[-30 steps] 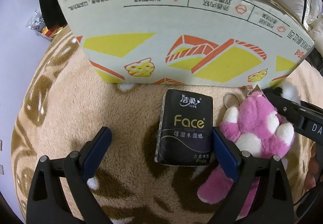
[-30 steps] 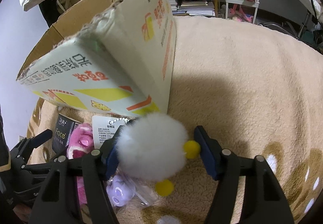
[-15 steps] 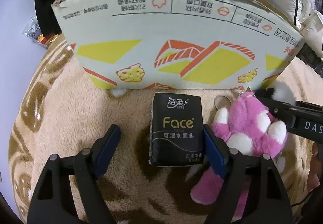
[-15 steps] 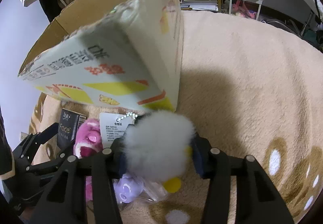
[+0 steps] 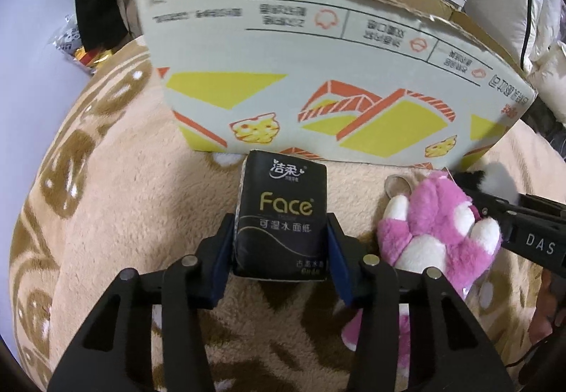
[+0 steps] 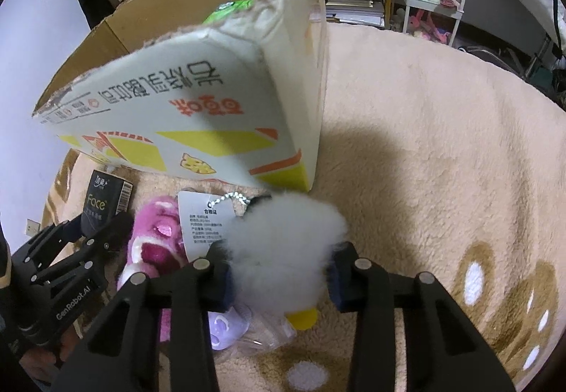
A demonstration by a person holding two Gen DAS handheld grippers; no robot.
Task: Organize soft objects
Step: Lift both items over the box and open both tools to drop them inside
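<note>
Left hand-held gripper (image 5: 281,252) is closing on the black "Face" tissue pack (image 5: 282,219); right hand-held gripper (image 6: 279,280) is closing around the fluffy white plush (image 6: 283,247). Both lie on the beige fleece blanket (image 6: 424,162), hard against the printed cardboard box (image 5: 318,84), with a pink plush paw (image 5: 438,229) wedged between.

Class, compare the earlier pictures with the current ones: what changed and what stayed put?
Both grippers' jaws are closing: the left gripper has taken hold of the tissue pack, the right gripper of the white plush. The box and pink plush stayed put.
</note>
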